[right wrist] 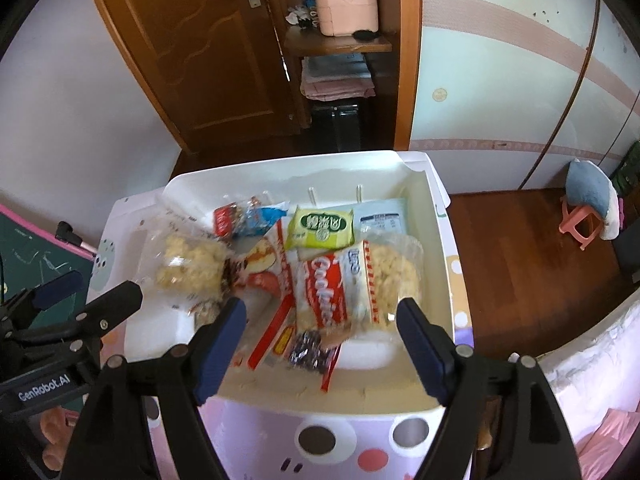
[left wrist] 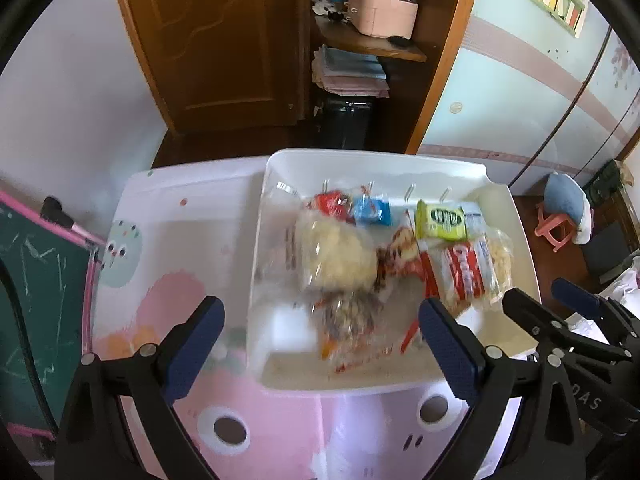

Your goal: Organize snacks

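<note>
White plastic bin, heaped with crinkly snack packets, is seen beyond both gaping, empty grippers: left gripper, right gripper.

The word "Cookies" is written in white letters on the red band of the clear plastic snack bag in the white bin. "GenRobot.AI" is printed on the black body of the left gripper. Other labels cannot be read.
</note>
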{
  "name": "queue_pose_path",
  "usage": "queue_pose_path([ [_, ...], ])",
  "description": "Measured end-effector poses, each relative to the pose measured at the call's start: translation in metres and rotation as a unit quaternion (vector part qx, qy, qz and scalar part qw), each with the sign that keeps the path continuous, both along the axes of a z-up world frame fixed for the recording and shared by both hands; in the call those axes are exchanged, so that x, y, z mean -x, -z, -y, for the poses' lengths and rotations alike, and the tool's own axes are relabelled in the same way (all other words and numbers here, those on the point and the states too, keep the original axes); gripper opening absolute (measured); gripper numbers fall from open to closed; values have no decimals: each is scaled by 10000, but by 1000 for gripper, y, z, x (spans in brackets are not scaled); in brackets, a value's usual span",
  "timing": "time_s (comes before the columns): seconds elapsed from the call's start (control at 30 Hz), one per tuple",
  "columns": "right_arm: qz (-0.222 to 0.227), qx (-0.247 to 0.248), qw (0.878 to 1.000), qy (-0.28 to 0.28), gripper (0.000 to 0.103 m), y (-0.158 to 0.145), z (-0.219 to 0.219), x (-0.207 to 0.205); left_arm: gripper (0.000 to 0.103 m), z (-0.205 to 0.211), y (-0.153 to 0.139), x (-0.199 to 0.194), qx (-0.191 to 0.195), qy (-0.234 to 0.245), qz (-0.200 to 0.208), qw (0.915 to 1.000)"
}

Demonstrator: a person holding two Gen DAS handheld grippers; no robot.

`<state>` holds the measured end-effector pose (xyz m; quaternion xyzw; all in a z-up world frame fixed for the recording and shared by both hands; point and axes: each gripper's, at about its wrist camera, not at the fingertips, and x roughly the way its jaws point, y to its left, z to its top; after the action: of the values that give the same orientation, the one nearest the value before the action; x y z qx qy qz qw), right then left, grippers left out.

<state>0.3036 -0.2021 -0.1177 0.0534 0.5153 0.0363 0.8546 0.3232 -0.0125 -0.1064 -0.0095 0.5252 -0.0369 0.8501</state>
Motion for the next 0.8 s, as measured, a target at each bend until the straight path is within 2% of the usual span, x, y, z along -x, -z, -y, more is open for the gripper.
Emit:
queue_pose_path([
  [0.53,330,-173,9992,-148,78,-57,-13,127,97,-33,-51,138,-57,-255,253,9993],
  [0.8,505,-147,9984,-184,78,-82,-26,175,97,-41,-75,195,-196,-348,387,9985],
])
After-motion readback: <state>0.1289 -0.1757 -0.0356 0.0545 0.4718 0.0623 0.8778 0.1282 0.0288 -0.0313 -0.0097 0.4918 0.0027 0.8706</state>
